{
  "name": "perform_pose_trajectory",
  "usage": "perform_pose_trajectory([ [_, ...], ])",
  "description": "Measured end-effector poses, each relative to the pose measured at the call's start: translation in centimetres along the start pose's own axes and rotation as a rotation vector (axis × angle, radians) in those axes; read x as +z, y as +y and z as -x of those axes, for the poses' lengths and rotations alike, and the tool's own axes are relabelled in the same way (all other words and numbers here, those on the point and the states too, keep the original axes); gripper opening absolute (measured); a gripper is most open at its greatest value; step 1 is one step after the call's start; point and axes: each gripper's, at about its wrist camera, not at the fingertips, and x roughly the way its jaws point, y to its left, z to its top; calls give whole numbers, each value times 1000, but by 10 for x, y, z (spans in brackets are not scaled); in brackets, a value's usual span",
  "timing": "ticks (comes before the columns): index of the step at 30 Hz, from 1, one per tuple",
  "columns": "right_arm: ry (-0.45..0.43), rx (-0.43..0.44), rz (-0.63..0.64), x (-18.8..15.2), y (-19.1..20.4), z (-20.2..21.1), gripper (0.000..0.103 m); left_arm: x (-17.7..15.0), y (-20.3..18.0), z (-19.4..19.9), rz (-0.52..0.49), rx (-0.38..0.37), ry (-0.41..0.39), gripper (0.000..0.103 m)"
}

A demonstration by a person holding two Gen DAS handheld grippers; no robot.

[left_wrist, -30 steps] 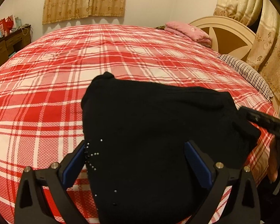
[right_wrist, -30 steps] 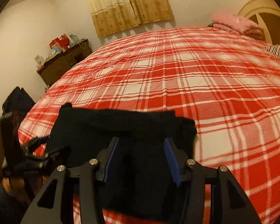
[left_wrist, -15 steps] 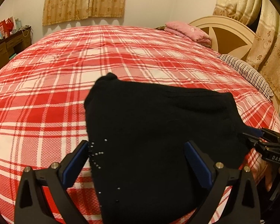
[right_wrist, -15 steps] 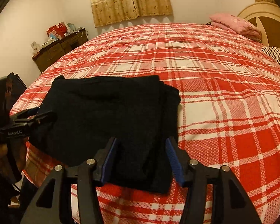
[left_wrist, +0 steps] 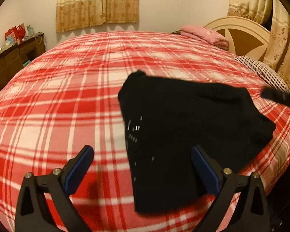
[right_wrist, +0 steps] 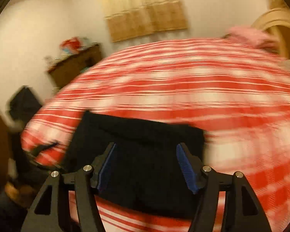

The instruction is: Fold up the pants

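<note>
Black folded pants (left_wrist: 185, 135) lie near the bed's (left_wrist: 67, 96) front right corner; left tongs (left_wrist: 143, 166) and right tongs (right_wrist: 147, 166) gape empty.

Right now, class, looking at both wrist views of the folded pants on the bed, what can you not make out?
- Right wrist view: motion blur smears the bedspread and dresser; the items on top are unreadable.
- Pants: black on black, so fold layers and seams are lost.
- Left wrist view: the right gripper is cut off by the edge; how its jaws stand cannot be told there.
- Pants' near edge in the right view is hidden behind the gripper frame.
</note>
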Motion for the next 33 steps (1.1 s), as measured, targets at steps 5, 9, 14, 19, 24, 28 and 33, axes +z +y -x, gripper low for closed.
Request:
perform_pose_trajectory([
  [5,164,316,-41,25,40,-82,65,-3,0,-5,20,-9,11,103],
  [9,253,296,-107,30,35,-144,65,-7,-1,-11,19,-25,19,103],
  [14,237,273,-112,35,26,-137,65,-6,7,-11,60,-67,23,103],
  [19,151,189,-53,26,2,-74,65,9,16,7,70,-56,-63,103],
  [24,70,-64,-98,5,-56,-14,65,19,22,-6,70,-50,-45,103],
  [28,124,-118,-166,-16,-90,-6,65,20,22,-22,97,-86,-15,103],
  [33,117,-67,-233,-30,-105,-9,65,18,16,-29,92,-121,6,103],
])
